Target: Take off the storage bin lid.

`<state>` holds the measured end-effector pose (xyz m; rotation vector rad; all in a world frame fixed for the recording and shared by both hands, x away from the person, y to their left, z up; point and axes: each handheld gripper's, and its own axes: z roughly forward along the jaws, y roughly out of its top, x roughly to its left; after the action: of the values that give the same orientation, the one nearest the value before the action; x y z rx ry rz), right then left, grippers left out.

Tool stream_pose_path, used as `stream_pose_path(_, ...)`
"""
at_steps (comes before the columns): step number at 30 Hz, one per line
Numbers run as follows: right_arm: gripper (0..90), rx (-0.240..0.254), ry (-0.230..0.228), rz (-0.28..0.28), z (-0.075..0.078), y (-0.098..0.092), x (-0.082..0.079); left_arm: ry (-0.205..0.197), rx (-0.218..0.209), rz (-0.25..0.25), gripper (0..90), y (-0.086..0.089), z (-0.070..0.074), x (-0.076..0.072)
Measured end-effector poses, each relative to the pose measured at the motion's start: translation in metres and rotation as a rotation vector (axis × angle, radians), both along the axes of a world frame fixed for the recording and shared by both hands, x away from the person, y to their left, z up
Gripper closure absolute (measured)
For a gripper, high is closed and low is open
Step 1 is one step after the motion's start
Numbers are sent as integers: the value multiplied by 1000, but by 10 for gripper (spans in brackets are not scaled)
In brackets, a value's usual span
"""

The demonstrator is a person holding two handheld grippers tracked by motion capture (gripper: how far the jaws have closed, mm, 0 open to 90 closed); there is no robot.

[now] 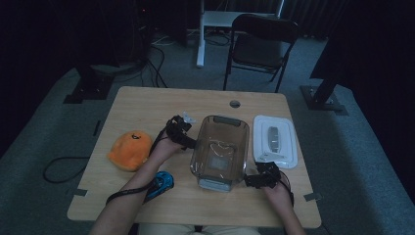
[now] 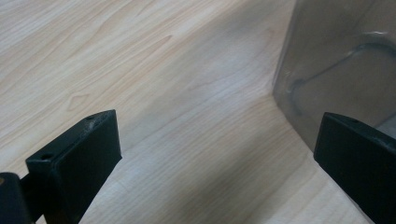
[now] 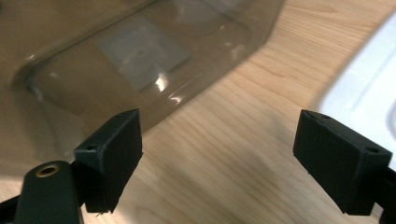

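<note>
The wooden table (image 1: 147, 105) had bare surface along its far edge and near edge. A clear plastic bin (image 1: 220, 152) stood at centre, nothing visible inside but a pale label on its floor. Its white lid (image 1: 275, 140) lay flat just right of it, close to the table's right edge. An orange plush toy (image 1: 129, 150) sat left, well apart from the bin; a blue toy car (image 1: 162, 182) lay near the front edge. Left gripper (image 1: 188, 142) was beside the bin's left wall, jaws spread wide over bare wood. Right gripper (image 1: 250, 180) was at the bin's near right corner, jaws spread, nothing between them.
</note>
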<state>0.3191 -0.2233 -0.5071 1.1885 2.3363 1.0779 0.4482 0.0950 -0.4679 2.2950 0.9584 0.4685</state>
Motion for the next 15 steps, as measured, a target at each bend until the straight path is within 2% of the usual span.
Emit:
stream_pose_path(9,153,7,9,43,-1,17,-2,-5,1,7,13,9,5,4)
stream_pose_path(12,153,11,1,49,-2,20,-2,-26,30,12,14,12,5,3)
stream_pose_path(15,147,13,-2,59,-4,21,-1,-22,15,14,13,17,7,2)
